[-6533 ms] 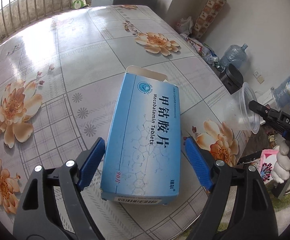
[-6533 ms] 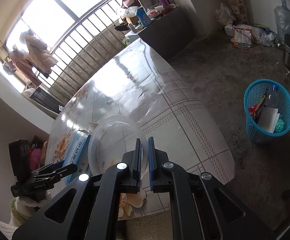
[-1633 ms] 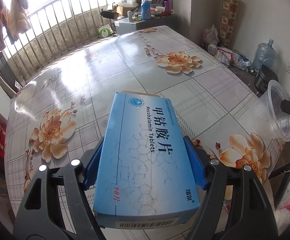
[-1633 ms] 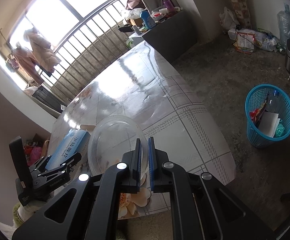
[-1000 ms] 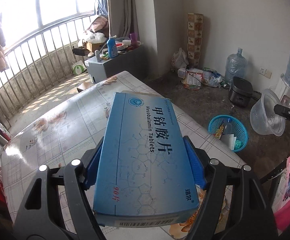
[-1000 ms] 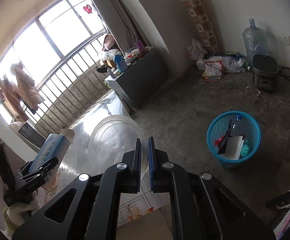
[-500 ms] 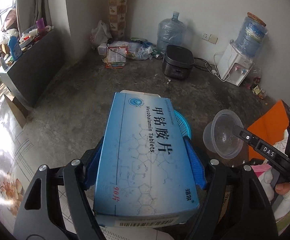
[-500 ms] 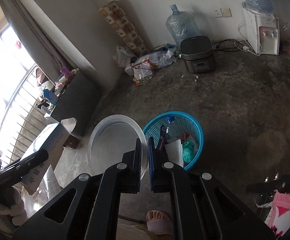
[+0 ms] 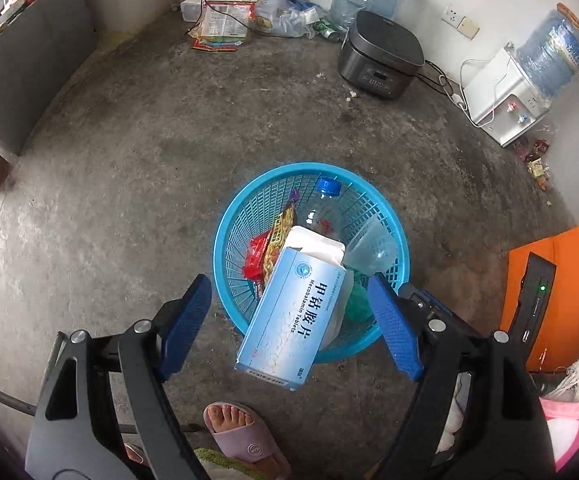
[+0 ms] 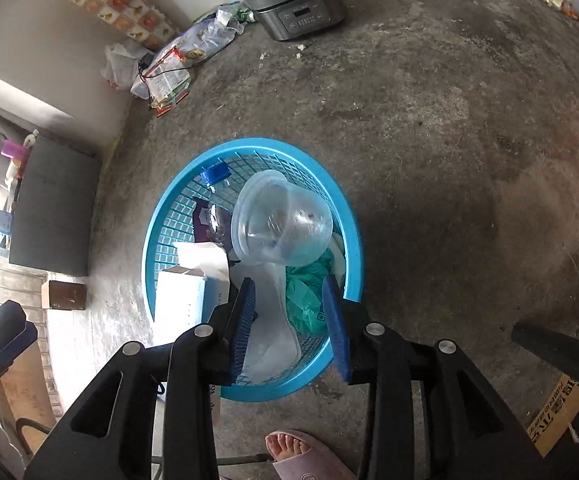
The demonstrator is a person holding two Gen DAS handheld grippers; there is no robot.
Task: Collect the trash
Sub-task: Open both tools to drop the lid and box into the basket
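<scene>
Jaws of both the left gripper (image 9: 289, 322) and the right gripper (image 10: 289, 322) are opening, clear of everything; the blue box (image 9: 291, 314) marked "Mecobalamin Tablets" and the clear cup (image 10: 281, 224) hang loose over the blue basket (image 9: 225, 236).

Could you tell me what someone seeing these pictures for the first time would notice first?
The bright blue basket on the grey concrete floor draws the eye, already holding wrappers and a bottle. Above it a blue tablet box hangs tilted between the opening jaws of the left gripper, clear of both pads. In the right wrist view a clear plastic cup is tipped over the basket beyond the right gripper, whose jaws are opening too.
</scene>
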